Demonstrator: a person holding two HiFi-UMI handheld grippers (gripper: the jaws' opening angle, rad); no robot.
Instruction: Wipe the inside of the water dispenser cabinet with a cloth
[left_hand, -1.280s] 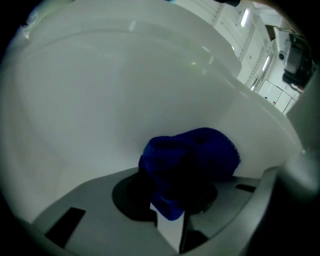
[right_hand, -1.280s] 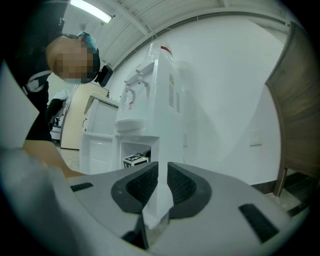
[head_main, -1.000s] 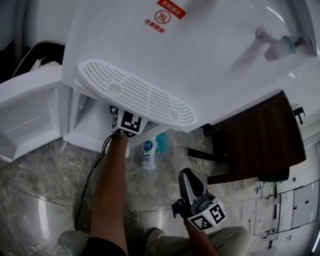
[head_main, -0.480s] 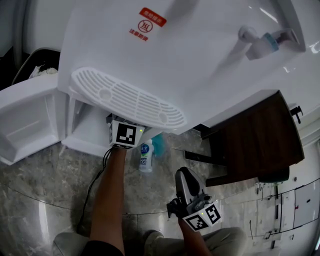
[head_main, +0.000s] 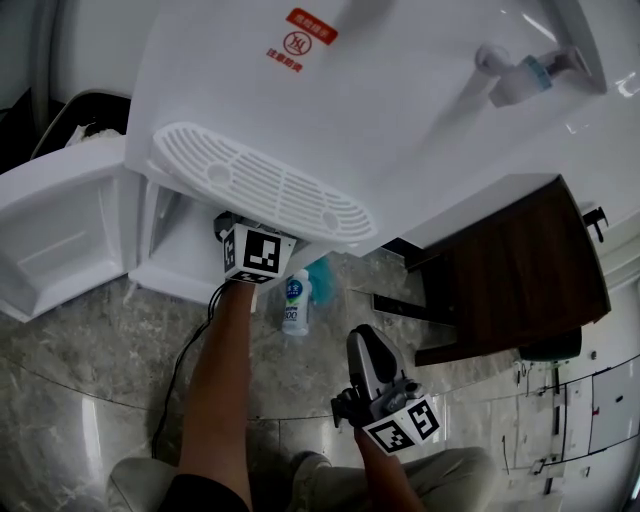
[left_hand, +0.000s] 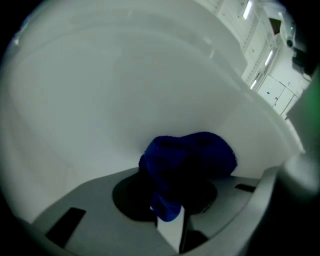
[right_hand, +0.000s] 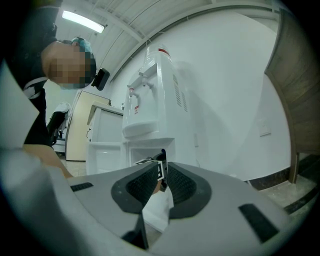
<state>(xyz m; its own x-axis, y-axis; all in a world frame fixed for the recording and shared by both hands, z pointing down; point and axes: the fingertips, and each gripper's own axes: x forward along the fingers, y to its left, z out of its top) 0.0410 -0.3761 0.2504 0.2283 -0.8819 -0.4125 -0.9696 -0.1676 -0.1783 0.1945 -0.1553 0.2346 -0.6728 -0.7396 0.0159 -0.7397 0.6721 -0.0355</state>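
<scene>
The left gripper (left_hand: 169, 225) was clamped on a fold of the blue cloth (left_hand: 187, 155), which bunched against the white inner wall of the water dispenser's cabinet (head_main: 165, 255). Only a small pinch looked held, so a hard drag along that wall could probably pull the cloth free. The drip tray (head_main: 265, 190) jutted from the dispenser just above the gripper, and a careless lift might knock it. A bottle (head_main: 294, 305) stood just in front of the dispenser, near the forearm, and looked easy to topple. A black cable (head_main: 180, 360) trailed there too. The door (head_main: 60, 230) hung open at the dispenser's left. The right gripper (right_hand: 161, 182), jaws together and empty, sat well clear in front.
</scene>
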